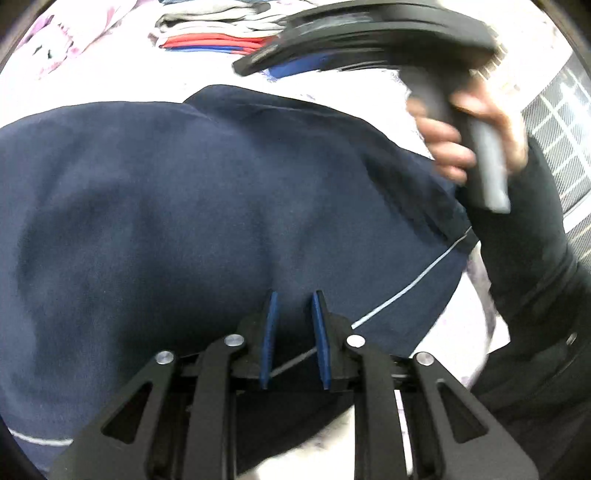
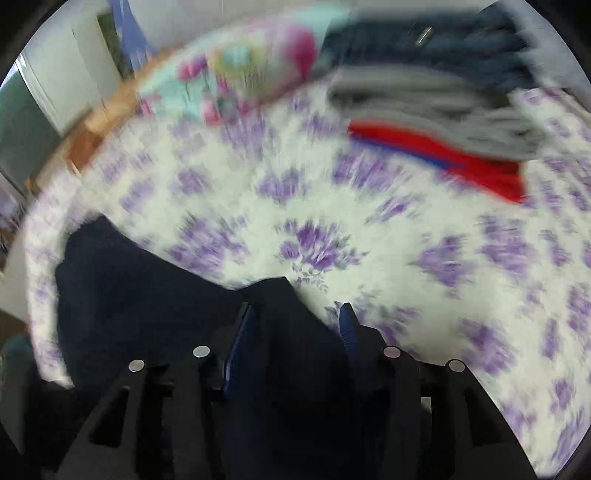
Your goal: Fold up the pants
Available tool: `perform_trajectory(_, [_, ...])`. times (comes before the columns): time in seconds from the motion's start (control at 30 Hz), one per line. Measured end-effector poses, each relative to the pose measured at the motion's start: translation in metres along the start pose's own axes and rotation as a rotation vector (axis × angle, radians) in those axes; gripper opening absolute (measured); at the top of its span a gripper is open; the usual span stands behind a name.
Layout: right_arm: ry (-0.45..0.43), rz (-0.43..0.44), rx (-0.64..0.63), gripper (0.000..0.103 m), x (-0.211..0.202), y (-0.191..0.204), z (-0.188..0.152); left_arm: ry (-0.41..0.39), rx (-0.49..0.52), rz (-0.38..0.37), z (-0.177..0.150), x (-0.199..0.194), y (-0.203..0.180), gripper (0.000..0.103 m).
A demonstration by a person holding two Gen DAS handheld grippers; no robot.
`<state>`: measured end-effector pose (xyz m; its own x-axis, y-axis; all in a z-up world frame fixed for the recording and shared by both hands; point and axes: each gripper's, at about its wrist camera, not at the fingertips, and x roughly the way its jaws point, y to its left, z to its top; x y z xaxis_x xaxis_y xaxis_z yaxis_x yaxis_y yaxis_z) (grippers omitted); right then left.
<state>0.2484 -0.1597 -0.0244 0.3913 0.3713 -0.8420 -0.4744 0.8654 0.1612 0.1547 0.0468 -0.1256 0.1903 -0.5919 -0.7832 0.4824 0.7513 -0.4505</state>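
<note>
Pants lie spread on the flowered bed, navy cloth sitting between both sets of parted jaws. Left gripper and right gripper haven't clamped, so fabric could slip and bunch if lifted.

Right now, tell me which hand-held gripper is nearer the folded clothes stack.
Right. The right hand-held gripper reaches toward the folded clothes stack; the left hand-held gripper sits back over the navy pants.

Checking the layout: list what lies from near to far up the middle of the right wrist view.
right tongs → navy pants → purple-flowered bedsheet → stack of folded clothes
</note>
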Motion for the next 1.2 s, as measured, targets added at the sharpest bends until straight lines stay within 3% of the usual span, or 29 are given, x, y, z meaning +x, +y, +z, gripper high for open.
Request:
perform_trajectory(0.07, [-0.066, -0.033, -0.002, 0.067, -0.041, 0.001, -0.019, 0.0, -0.027, -0.026, 0.011, -0.01, -0.001, 0.019])
perform_trajectory(0.1, [-0.078, -0.045, 0.005, 0.068, -0.057, 0.001, -0.034, -0.006, -0.036, -0.013, 0.022, -0.017, -0.004, 0.022])
perform_trajectory(0.13, [-0.075, -0.052, 0.013, 0.068, -0.065, 0.004, -0.047, -0.004, -0.037, 0.014, 0.032, -0.02, -0.006, 0.026])
perform_trajectory(0.17, [-0.067, -0.054, 0.023, 0.067, -0.073, 0.008, -0.065, 0.002, -0.042, 0.061, 0.045, -0.02, -0.007, 0.039])
perform_trajectory(0.23, [-0.052, -0.036, 0.026, 0.027, -0.08, 0.016, -0.097, 0.014, -0.085, 0.18, 0.078, -0.008, -0.004, 0.042])
perform_trajectory(0.27, [-0.023, -0.013, 0.021, 0.001, -0.075, 0.026, -0.114, 0.018, -0.103, 0.195, 0.091, -0.001, 0.001, 0.042])
perform_trajectory(0.37, [0.014, 0.035, 0.021, 0.0, -0.059, 0.05, -0.15, 0.061, -0.167, 0.198, 0.127, 0.032, 0.021, 0.024])
perform_trajectory(0.47, [0.012, 0.072, 0.084, 0.0, -0.037, 0.061, -0.158, 0.08, -0.196, 0.185, 0.133, 0.055, 0.038, 0.022])
perform_trajectory(0.57, [0.125, 0.076, 0.163, 0.001, -0.002, 0.059, -0.17, 0.056, -0.175, 0.164, 0.128, 0.05, 0.04, 0.018])
perform_trajectory(0.73, [0.076, 0.072, 0.234, 0.001, -0.009, 0.056, -0.172, 0.038, -0.135, 0.176, 0.125, 0.049, 0.035, 0.017])
perform_trajectory(0.77, [0.056, 0.062, 0.275, 0.002, -0.014, 0.05, -0.171, 0.031, -0.125, 0.187, 0.124, 0.05, 0.033, 0.017])
perform_trajectory(0.83, [-0.001, 0.02, 0.352, 0.016, -0.032, 0.035, -0.175, 0.012, -0.099, 0.219, 0.126, 0.055, 0.02, 0.017])
perform_trajectory(0.87, [-0.027, 0.003, 0.384, 0.042, -0.042, 0.027, -0.179, 0.0, -0.086, 0.238, 0.124, 0.055, 0.015, 0.017])
perform_trajectory(0.9, [-0.069, -0.024, 0.43, 0.062, -0.056, 0.016, -0.185, -0.017, -0.068, 0.27, 0.121, 0.052, 0.01, 0.017])
perform_trajectory(1.0, [-0.191, -0.132, 0.599, 0.063, -0.107, -0.029, -0.217, -0.074, -0.019, 0.328, 0.113, 0.039, -0.004, 0.017])
perform_trajectory(1.13, [-0.319, -0.277, 0.902, 0.066, -0.175, -0.094, -0.292, -0.122, -0.007, 0.216, 0.09, 0.008, -0.026, 0.022])
perform_trajectory(1.2, [-0.356, -0.318, 0.992, 0.066, -0.197, -0.109, -0.323, -0.167, 0.008, 0.207, 0.068, -0.008, -0.043, 0.059])
